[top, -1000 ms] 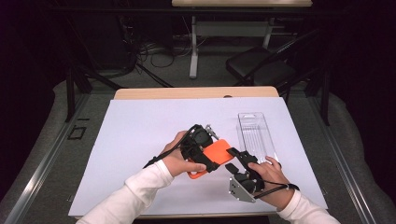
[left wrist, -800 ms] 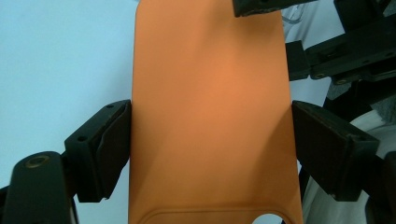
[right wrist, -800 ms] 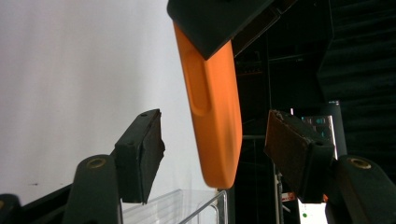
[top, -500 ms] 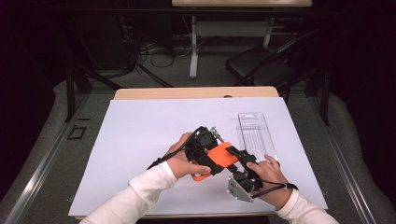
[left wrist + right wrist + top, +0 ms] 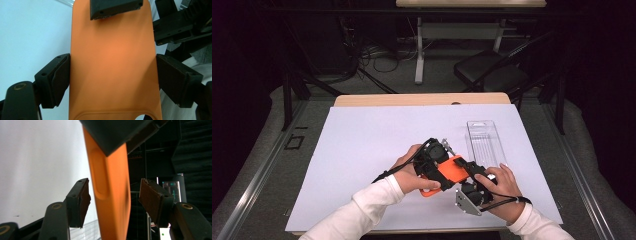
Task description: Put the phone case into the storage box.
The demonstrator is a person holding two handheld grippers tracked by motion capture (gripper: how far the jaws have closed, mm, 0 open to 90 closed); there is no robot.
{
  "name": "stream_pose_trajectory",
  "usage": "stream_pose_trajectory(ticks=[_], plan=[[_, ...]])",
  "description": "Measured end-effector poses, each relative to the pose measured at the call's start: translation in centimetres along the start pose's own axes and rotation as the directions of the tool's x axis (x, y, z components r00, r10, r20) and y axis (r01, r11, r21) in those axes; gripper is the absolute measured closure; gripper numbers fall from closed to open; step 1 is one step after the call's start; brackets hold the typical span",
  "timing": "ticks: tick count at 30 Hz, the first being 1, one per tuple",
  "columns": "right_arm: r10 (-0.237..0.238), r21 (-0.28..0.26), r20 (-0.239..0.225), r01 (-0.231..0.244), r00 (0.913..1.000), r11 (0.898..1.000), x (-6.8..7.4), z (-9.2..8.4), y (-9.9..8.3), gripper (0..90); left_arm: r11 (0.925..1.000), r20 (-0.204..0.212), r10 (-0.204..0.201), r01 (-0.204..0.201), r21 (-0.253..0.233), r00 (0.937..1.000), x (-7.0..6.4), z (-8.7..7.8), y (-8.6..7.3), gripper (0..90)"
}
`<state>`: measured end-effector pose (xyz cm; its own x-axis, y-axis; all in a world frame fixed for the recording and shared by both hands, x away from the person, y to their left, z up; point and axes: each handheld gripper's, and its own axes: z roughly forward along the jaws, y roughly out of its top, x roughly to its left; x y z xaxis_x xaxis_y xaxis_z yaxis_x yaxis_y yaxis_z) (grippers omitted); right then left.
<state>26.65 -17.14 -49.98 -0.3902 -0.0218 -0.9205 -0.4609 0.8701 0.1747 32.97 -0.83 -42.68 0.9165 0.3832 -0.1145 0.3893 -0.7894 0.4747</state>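
Note:
An orange phone case [image 5: 453, 171] hangs above the white sheet between both hands. My left gripper [image 5: 443, 169] is shut on it across its width; in the left gripper view both pads press the long edges of the case [image 5: 112, 50], with the left gripper [image 5: 112, 80] around its middle. My right gripper [image 5: 466, 172] comes from the lower right and straddles the case's end. In the right gripper view the case [image 5: 112, 182] stands edge-on between the jaws of the right gripper [image 5: 113, 195], which have just been closing, with a gap still on each side.
A clear plastic box [image 5: 484, 142] lies on the white sheet [image 5: 372, 145] just beyond the right hand. The sheet covers a wooden table [image 5: 422, 99]. A dark chair [image 5: 492, 72] and cables sit on the floor behind.
The left hand and the case have shifted slightly toward the right gripper. The right hand has stayed where it was.

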Motion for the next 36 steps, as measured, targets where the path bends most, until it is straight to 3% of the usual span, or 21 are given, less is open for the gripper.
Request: stream_pose_trajectory(ticks=[6,13,19,36], plan=[[-0.04,0.003,0.007,0.04,0.9992,0.999,0.3,0.0,0.0,41.3,1.0,0.005,0.003,-0.003,0.001,1.0,-0.2,0.1,0.1,16.2],[-0.079,-0.008,0.028,0.079,0.9965,0.997,0.7,-0.2,0.0,49.1,1.0,0.012,0.004,-0.004,0.0,0.9999,-0.2,0.1,0.2,16.2],[-0.081,0.007,0.029,0.081,0.9963,0.997,0.9,-0.1,-0.1,54.7,1.0,0.017,0.004,-0.004,0.005,0.9999,-0.2,0.2,0.2,16.2],[-0.157,0.031,0.087,0.155,0.9837,0.987,1.1,0.0,0.2,67.4,1.0,0.044,-0.006,0.006,0.003,0.999,-0.3,0.5,0.3,16.2]])
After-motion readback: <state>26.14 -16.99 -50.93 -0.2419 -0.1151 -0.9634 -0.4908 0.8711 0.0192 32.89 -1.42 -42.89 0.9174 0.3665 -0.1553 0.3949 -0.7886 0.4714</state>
